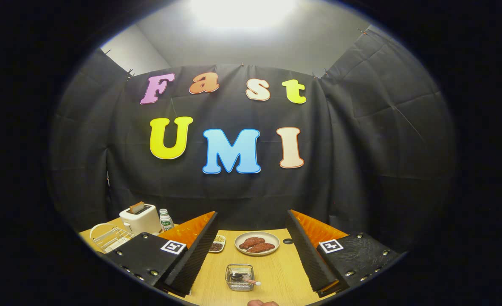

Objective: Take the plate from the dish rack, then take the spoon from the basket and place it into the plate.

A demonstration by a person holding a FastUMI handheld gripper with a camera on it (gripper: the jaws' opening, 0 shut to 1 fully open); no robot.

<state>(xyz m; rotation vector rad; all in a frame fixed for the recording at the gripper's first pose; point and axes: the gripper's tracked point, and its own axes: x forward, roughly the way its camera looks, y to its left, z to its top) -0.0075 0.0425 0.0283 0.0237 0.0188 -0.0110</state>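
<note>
While nothing is held and the gripper (251, 255) hangs with its fingers spread wide above the near edge of the desk (276, 272), the first step of the task is judged not yet begun. Toward the far left corner of the desk the dish rack (108, 238) is seen, a pale curved rim standing in it that is taken to be the plate, though this cannot be told for certain. Behind the rack a toaster (139, 217) is set, with a small bottle (165, 219) just beside it. Near the far edge, beyond the fingers, a dish of brown food (257, 243) is placed, a smaller dish (217, 245) lying to its left. Between the fingers, toward the near edge, the wire basket (240, 277) is found, and the spoon (243, 278) lies in it. A swing to the left toward the rack is called for next, the open fingers being brought over the upright rim before closing.
</note>
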